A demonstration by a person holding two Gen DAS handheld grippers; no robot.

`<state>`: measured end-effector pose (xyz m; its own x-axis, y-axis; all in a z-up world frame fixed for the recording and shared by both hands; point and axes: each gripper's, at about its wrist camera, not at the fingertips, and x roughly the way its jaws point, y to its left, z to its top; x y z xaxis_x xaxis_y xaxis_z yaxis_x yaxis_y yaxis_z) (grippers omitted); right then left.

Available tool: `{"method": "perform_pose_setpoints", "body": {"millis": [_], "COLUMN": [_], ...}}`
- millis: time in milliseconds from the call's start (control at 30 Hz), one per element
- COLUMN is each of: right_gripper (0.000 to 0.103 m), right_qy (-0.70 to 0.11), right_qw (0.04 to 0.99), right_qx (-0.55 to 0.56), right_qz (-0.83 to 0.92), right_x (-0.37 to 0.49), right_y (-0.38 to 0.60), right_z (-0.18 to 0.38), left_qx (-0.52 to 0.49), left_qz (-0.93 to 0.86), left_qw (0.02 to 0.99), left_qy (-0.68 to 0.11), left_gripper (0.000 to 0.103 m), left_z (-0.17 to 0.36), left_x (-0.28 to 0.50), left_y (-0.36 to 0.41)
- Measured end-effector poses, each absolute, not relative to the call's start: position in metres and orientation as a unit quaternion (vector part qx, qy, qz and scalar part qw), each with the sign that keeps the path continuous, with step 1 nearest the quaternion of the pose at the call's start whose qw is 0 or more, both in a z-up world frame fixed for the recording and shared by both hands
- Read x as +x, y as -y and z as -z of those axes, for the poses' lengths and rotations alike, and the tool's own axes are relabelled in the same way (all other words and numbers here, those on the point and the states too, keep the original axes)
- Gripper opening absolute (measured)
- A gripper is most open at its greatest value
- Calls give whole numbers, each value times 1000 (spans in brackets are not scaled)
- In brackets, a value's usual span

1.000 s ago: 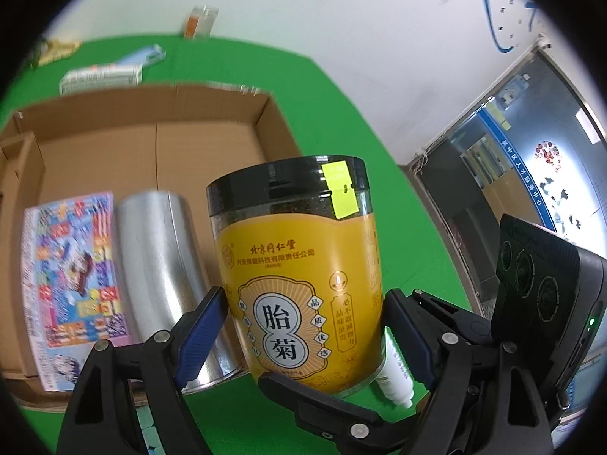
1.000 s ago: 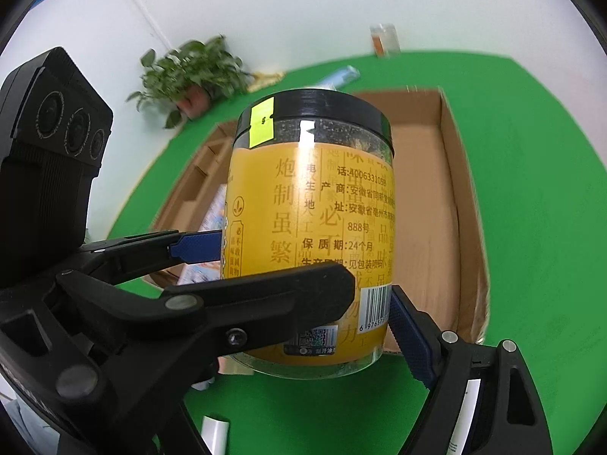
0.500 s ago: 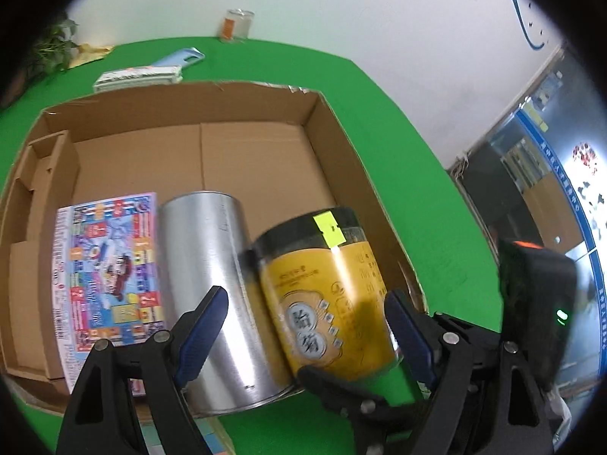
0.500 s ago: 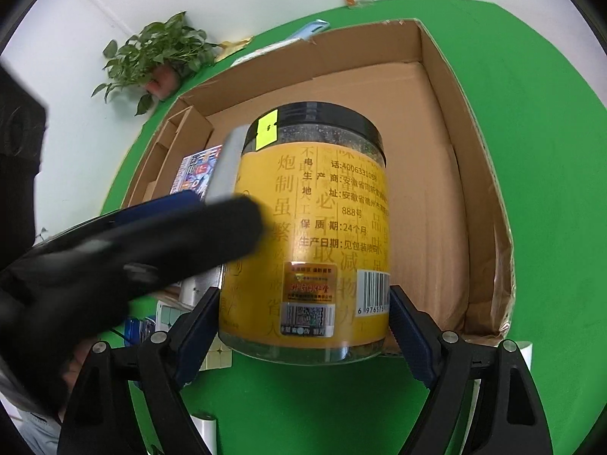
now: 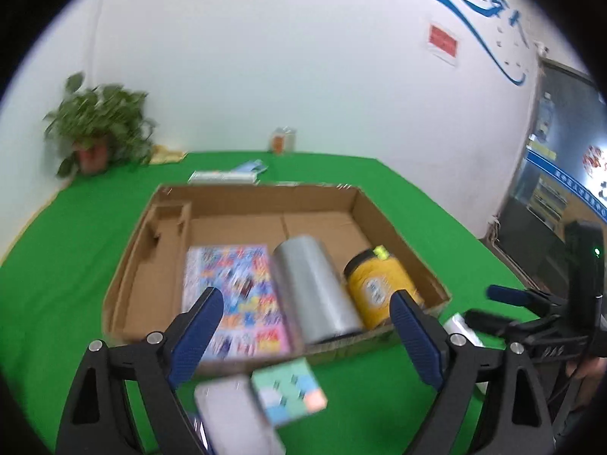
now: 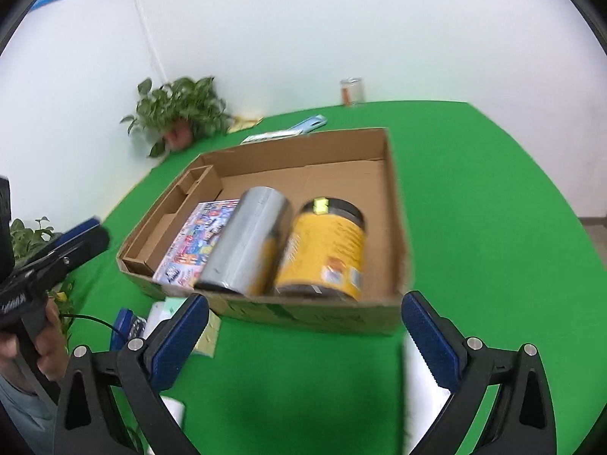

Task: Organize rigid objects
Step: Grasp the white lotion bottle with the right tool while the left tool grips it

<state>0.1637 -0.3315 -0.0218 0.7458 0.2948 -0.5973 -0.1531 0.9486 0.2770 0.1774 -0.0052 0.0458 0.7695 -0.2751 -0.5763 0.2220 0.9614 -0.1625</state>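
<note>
Your left gripper (image 5: 305,320) hangs over the near edge of the cardboard box (image 5: 398,227) with its jaws spread and nothing between them; they have just been opening. Your right gripper (image 6: 303,326) is the same: jaws spread wide, just opened, empty, above bare green surface (image 6: 493,208) in front of the box.

The yellow jar (image 6: 326,250) with the black lid lies on its side inside the box, at the near right corner, its lid pointing toward twelve o'clock in the right wrist view. At its nine o'clock side the silver can (image 6: 242,242) lies on its side too, touching or just beside the jar. Further toward nine o'clock the colourful flat pack (image 5: 231,295) lies on the box floor beside the can.

In the left wrist view, at six o'clock below the box, a pastel cube (image 5: 290,394) and a pale blurred object (image 5: 235,417) sit on the surface between your jaws' arms. A potted plant (image 5: 96,129) stands at ten o'clock by the wall.
</note>
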Motion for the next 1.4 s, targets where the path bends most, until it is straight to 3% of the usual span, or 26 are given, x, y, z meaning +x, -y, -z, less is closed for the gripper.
{"method": "perform_pose_setpoints", "body": {"millis": [133, 200, 267, 400, 767, 867, 933, 1000, 1100, 1400], "right_gripper": [102, 95, 83, 45, 44, 50, 71, 75, 74, 45], "right_qy": [-382, -412, -453, -486, -474, -451, -429, -408, -420, -481], "right_qw": [917, 904, 883, 864, 880, 892, 898, 898, 887, 840], "right_qx": [108, 113, 120, 127, 33, 19, 71, 137, 165, 190], "right_qz": [-53, -34, -32, -41, 5, -33, -66, -86, -99, -164], "right_x": [144, 138, 135, 126, 74, 58, 50, 45, 54, 93], "right_y": [369, 390, 401, 404, 398, 386, 389, 401, 405, 337], "right_z": [59, 82, 105, 132, 134, 125, 115, 108, 107, 141], "left_qx": [-76, -92, -108, -116, -117, -132, -133, -130, -133, -144], "left_qz": [121, 121, 135, 155, 313, 343, 344, 344, 352, 348], "left_qw": [924, 915, 908, 904, 818, 785, 769, 761, 740, 700], "left_qy": [-355, -373, -381, -381, -469, -498, -523, -535, -558, -607], "left_gripper": [90, 90, 90, 90, 90, 90, 90, 90, 88, 82], "left_z": [-27, -21, -20, -24, -7, 8, 20, 28, 41, 75], "left_x": [165, 158, 152, 138, 161, 174, 183, 188, 195, 202], "left_y": [-10, -14, -11, -1, 84, 103, 115, 123, 135, 152]}}
